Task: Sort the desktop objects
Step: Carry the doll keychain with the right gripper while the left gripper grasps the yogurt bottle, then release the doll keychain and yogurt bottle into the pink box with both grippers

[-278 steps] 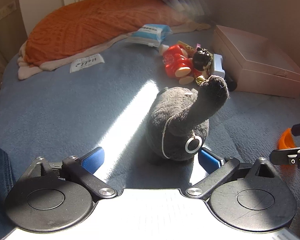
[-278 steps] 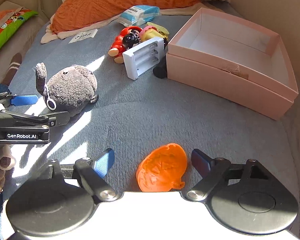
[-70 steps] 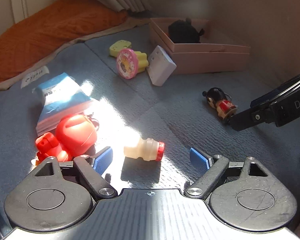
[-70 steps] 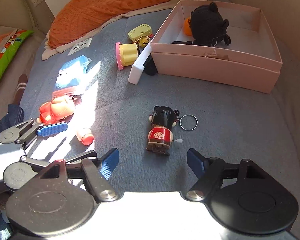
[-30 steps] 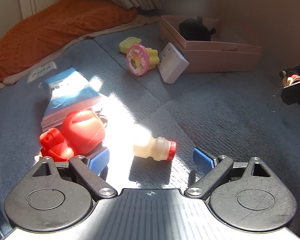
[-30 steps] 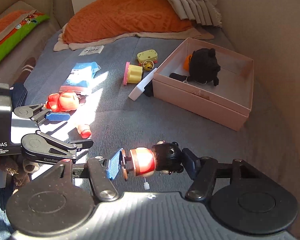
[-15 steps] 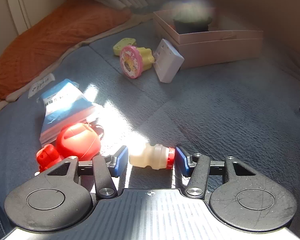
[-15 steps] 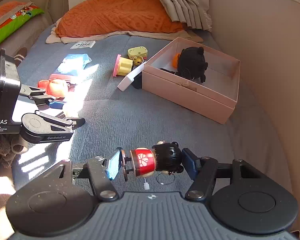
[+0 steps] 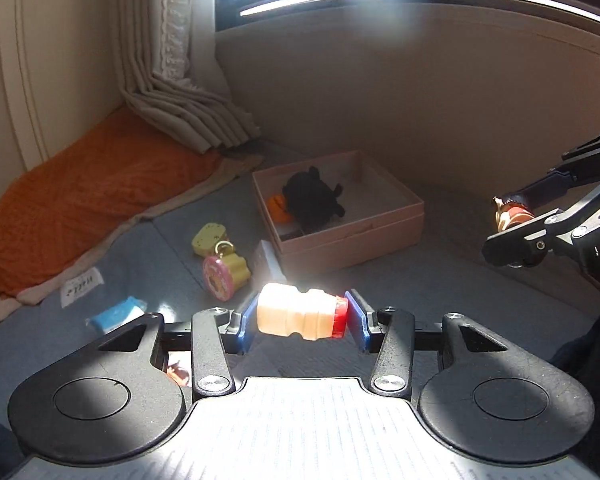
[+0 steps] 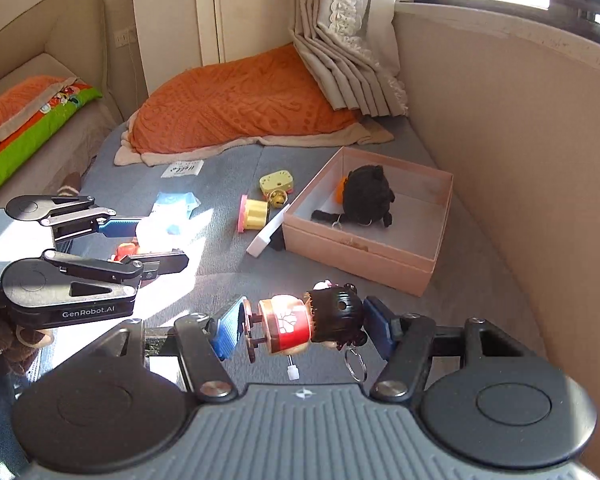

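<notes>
Pink box (image 10: 360, 268) on the grey mat already holds the black plush toy (image 10: 366, 196) and an orange pumpkin toy (image 9: 278, 203). Both tools loaded, in the air short of it: left tool (image 9: 302, 318) clamps the small red-capped bottle (image 9: 300, 316), right tool (image 10: 300, 326) grips the black-haired wind-up doll (image 10: 312, 322). Left lying: blue tissue pack (image 10: 174, 204), white charger (image 10: 266, 234), pink-and-yellow toy (image 10: 254, 213), yellow trinket (image 10: 277, 181), red figure (image 10: 126, 250).

Both tools (image 9: 302, 322) (image 10: 300, 326) clamped, raised.

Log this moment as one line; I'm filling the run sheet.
left gripper: shut on bottle | right gripper: shut on doll | box: plush inside
</notes>
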Available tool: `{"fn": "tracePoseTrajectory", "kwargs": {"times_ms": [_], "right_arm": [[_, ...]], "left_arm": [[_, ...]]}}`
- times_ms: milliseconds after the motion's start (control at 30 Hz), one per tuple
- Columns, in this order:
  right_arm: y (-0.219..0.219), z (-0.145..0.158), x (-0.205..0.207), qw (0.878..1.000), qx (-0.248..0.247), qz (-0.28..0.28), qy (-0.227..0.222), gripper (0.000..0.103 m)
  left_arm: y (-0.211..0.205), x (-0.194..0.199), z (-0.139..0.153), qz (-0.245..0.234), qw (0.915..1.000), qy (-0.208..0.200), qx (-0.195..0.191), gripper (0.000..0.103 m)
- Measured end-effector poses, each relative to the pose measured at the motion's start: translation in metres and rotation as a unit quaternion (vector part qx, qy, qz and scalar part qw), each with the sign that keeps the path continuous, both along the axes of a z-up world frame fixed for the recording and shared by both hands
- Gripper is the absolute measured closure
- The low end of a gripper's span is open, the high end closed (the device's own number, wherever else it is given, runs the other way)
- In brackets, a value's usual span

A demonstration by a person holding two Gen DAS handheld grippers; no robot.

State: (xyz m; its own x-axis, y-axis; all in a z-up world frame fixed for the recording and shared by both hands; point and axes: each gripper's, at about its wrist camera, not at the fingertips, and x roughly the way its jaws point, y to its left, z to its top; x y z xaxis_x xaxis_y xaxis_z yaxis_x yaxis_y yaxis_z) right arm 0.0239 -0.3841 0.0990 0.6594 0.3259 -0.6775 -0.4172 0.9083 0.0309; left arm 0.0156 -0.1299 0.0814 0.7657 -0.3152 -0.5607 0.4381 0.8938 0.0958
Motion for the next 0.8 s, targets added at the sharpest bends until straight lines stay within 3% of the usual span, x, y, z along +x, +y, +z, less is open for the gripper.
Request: {"fn": "tracePoseTrajectory", "kwargs": {"times_ms": [133, 267, 400, 467, 600, 700, 800], "right_arm": [[-0.017, 0.028, 0.039, 0.999, 0.028, -0.027, -0.023, 0.039], [-0.026, 0.048, 0.099, 0.996, 0.057, -0.053, -0.041, 0.038], [-0.032, 0.053, 0.141, 0.99, 0.052, -0.107, -0.071, 0.027], [-0.032, 0.042, 0.148, 0.989, 0.041, -0.119, -0.074, 0.026], [-0.03, -0.002, 0.148, 0.989, 0.028, -0.136, -0.046, 0.026], [-0.013, -0.043, 0.136, 0.992, -0.007, -0.125, -0.01, 0.027], [0.016, -0.072, 0.125, 0.995, -0.044, -0.084, 0.023, 0.044]], "left_arm": [[-0.029, 0.031, 0.014, -0.016, 0.9993, -0.033, -0.009, 0.052], [-0.053, 0.093, 0.027, -0.029, 0.9979, -0.058, -0.007, 0.051], [-0.06, 0.13, 0.021, -0.01, 0.9976, -0.069, 0.001, 0.025], [-0.043, 0.13, 0.008, 0.002, 0.9989, -0.044, -0.013, 0.021], [-0.003, 0.107, -0.04, 0.038, 0.9989, 0.016, 0.02, 0.018], [0.032, 0.085, -0.067, 0.07, 0.9947, 0.072, 0.024, 0.018], [0.064, 0.068, -0.081, 0.112, 0.9897, 0.086, 0.025, 0.018]]}}
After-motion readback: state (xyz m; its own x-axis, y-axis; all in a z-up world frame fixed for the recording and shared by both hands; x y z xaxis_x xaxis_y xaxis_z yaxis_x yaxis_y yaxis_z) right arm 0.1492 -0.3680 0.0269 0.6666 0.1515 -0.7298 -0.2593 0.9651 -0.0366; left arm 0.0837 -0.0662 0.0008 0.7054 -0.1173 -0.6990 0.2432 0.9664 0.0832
